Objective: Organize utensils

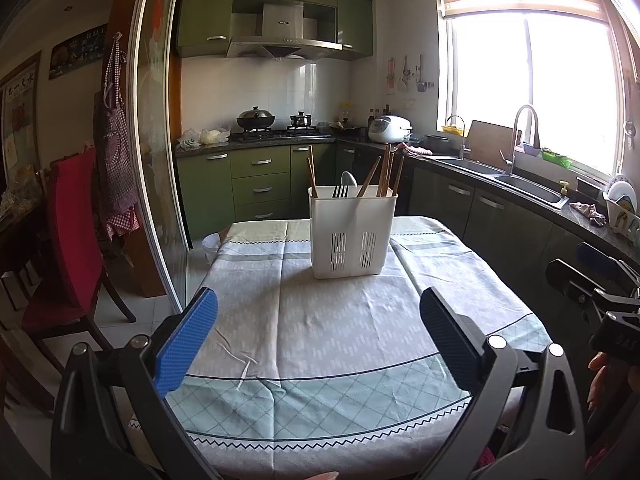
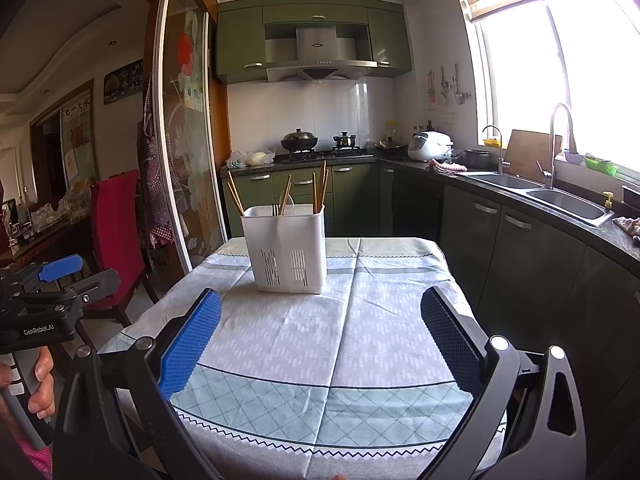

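a: where's the white holder [image 1: 353,233]?

b: on the table [image 1: 304,332], ahead of both, well apart; chopsticks [image 1: 387,172], a fork [image 1: 340,191] and a spoon [image 1: 349,181] stand in it.

a: and the hand-held grippers?

b: left hand-held gripper [image 1: 319,312] and right hand-held gripper [image 2: 321,314] both spread wide, holding nothing.

Strong daylight from the window [image 1: 532,92] right of the jaws, overexposed; left side dim; fisheye bending at edges.
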Motion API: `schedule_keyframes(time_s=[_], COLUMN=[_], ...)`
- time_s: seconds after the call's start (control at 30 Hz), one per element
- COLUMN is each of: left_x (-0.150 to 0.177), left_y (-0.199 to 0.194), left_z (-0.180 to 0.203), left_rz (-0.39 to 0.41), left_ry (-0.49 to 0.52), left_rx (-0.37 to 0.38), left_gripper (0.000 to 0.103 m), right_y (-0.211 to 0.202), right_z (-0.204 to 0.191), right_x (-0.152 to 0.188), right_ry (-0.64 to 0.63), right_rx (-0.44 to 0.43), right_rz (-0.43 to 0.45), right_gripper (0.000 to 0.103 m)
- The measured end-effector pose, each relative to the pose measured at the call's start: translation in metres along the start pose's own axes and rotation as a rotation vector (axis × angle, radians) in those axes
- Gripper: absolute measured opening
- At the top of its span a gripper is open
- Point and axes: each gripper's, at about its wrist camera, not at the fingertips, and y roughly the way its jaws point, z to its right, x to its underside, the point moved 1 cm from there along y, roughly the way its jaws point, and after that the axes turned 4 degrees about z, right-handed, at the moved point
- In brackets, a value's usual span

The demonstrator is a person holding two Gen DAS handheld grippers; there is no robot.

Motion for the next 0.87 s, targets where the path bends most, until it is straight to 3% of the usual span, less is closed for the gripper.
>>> schedule_keyframes(time_s=[0.2,0.33,0.43,0.87], left_x=[0.000,-0.002,-0.002,0.006], left_y=[0.001,0.000,0.002,0.018], left_z=[-0.001,-0.001,-0.003,-0.003], left_rz=[0.000,0.027,0.018,-0.037], left_ry=[-0.016,0.004,-0.008,0.019], left_rx=[0.026,-0.007,0.019,-0.007], left_gripper=[0.096,0.096,0.096,0.096], right_y=[0.000,0.001,0.001,0.015], right_z=[0.000,0.001,0.001,0.004], right_x=[0.000,0.000,0.001,0.010], right_ry=[-0.001,-0.001,0.001,0.007], right_rx=[0.001,0.000,0.000,0.003], right_rz=[-0.001,-0.002,-0.004,-0.030], right_gripper=[0.098,0.098,0.098,0.098])
